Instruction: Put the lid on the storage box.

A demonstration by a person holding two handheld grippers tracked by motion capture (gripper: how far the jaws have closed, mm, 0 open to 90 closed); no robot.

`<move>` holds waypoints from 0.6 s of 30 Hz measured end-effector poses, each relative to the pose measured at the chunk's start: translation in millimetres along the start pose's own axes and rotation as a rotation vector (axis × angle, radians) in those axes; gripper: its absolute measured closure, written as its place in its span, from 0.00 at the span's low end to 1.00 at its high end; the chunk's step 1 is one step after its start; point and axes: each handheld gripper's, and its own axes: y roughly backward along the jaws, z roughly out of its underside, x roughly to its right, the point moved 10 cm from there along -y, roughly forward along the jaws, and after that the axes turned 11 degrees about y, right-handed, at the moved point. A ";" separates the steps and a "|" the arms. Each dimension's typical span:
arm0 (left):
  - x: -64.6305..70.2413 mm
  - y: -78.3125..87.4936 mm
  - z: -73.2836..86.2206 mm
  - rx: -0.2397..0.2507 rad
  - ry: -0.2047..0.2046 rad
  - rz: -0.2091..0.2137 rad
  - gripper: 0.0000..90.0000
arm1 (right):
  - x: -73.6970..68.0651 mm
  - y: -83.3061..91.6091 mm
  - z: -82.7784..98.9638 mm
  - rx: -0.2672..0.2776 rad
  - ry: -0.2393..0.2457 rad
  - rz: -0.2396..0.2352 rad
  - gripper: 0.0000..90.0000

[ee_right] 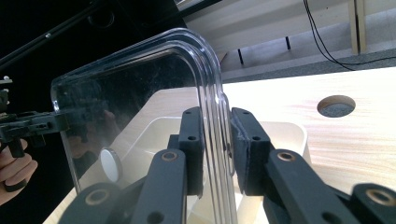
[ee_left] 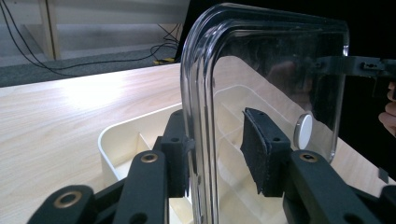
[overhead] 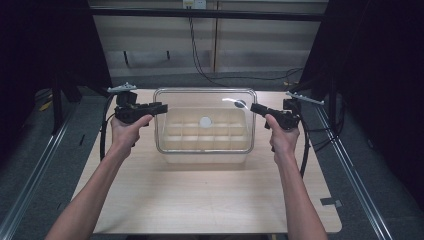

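Note:
A clear plastic lid with a white round knob lies level over a white box split into several compartments. My left gripper straddles the lid's left rim. In the left gripper view the lid runs between the jaws of the left gripper: one pad touches the rim, the other pad stands off it. My right gripper holds the lid's right rim. In the right gripper view both pads of the right gripper press on the lid.
The box stands mid-table on a light wooden table, which has a round hole near the lid's far right corner. Dark metal rails flank the table. Cables run across the floor behind it.

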 end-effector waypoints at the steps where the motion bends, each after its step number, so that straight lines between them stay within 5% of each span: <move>1: -0.8 -1.8 -0.3 0.008 0.008 -0.001 0.69 | 0.7 -0.9 0.2 0.001 -0.003 -0.001 0.84; 18: -23.2 -26.1 0.9 -0.040 0.051 -0.030 0.64 | 20.7 -25.9 7.5 -0.035 -0.045 0.014 0.83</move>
